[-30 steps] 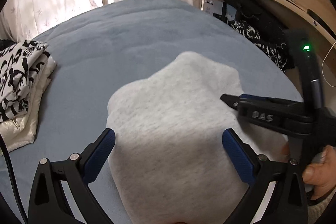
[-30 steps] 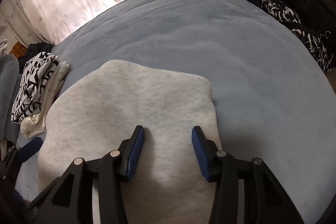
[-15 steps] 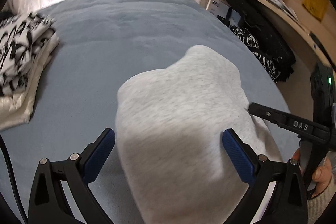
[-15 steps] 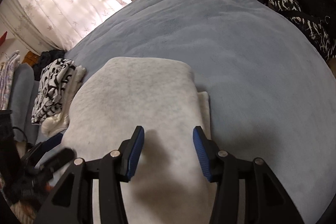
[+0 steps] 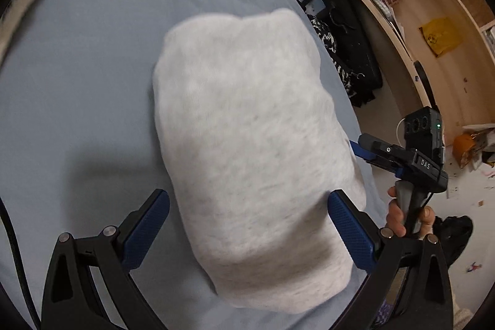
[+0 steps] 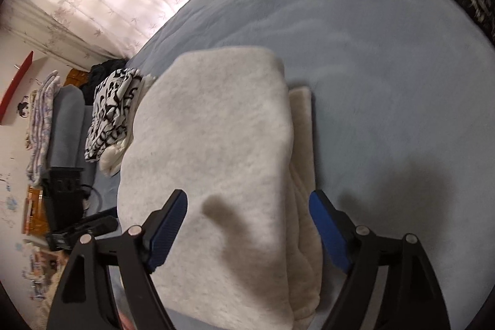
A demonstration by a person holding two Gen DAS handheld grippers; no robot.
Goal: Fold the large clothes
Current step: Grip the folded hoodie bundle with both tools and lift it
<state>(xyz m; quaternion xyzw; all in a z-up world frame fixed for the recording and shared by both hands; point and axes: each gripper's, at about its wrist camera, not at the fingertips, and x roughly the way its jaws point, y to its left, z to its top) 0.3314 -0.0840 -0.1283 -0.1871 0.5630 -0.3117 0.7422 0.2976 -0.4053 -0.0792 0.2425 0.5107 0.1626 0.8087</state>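
Your right gripper (image 6: 247, 234) has just been opening; its jaws straddle the folded grey garment (image 6: 210, 150) without pressing it. Your left gripper (image 5: 247, 234) is likewise spread around it. The garment lies folded on the blue bed (image 5: 80, 57). The fold appears complete; next, clear both grippers.
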